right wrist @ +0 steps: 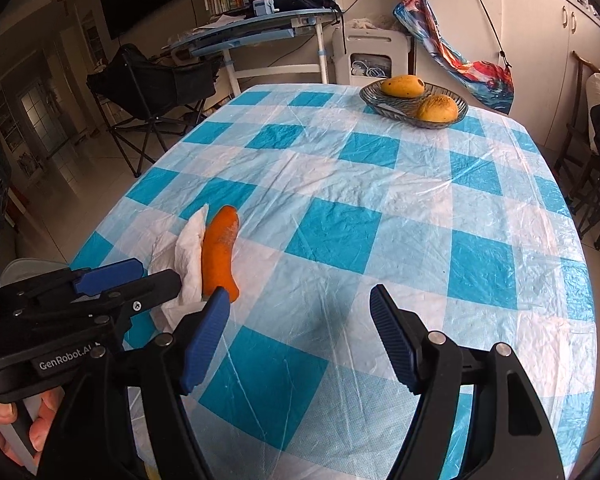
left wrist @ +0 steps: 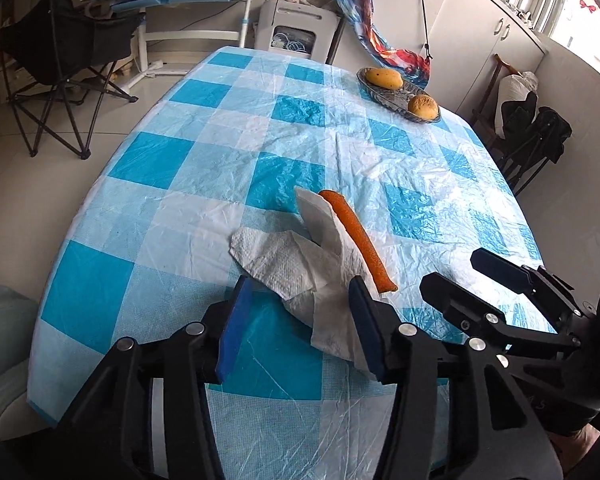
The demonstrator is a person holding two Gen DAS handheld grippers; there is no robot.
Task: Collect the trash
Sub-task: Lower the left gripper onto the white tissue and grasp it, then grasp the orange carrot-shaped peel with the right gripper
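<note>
So the crumpled white tissue (left wrist: 300, 268) lies on the checkered tabletop (left wrist: 204, 128) near its front edge, with an orange carrot piece (left wrist: 356, 240) touching its right side. The left tool (left wrist: 300, 320) straddles the tissue's near end; only the right pad touches it, the left pad stands clear. The right tool (right wrist: 300, 320) hangs apart just beside the carrot, nothing in it. A fruit bowl (right wrist: 414, 104) sits at the far end.
</note>
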